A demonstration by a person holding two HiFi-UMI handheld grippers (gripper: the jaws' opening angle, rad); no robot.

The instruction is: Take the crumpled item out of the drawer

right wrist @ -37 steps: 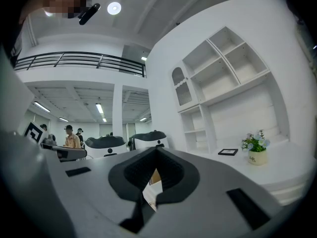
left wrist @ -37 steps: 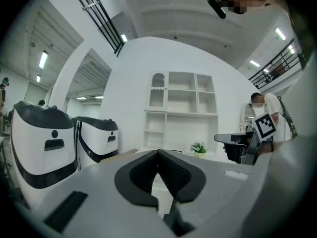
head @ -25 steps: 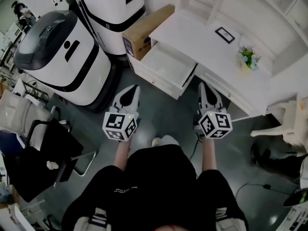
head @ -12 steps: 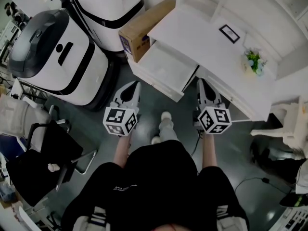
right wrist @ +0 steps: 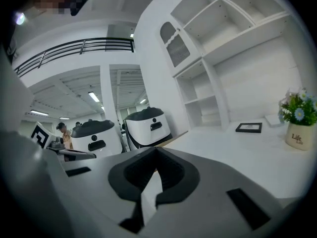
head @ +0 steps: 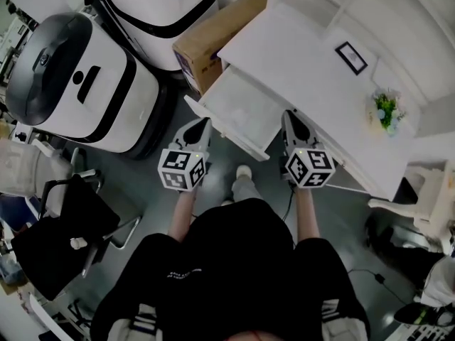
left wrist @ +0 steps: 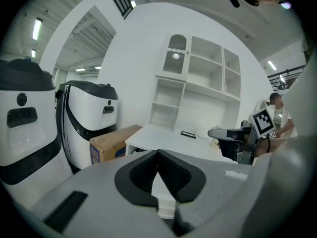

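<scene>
The white desk's [head: 298,55] drawer [head: 242,106] stands pulled out, its inside pale. I cannot make out a crumpled item in it from any view. My left gripper [head: 201,125] hovers just before the drawer's front left corner, shut and holding nothing; in the left gripper view its jaws meet at the tip [left wrist: 158,152]. My right gripper [head: 290,116] hangs at the drawer's right front corner beside the desk edge, shut and empty too [right wrist: 156,150]. Both point at the desk, about level with each other.
Two large white-and-black machines [head: 78,84] [head: 156,13] stand left of the desk, with a cardboard box [head: 213,38] wedged against the desk's side. A picture frame [head: 352,57] and a flower pot [head: 386,111] sit on the desk. A black chair [head: 64,226] is at my left.
The person has stepped toward the desk. Both grippers have moved forward and now sit right at the drawer's front; both stayed shut.
</scene>
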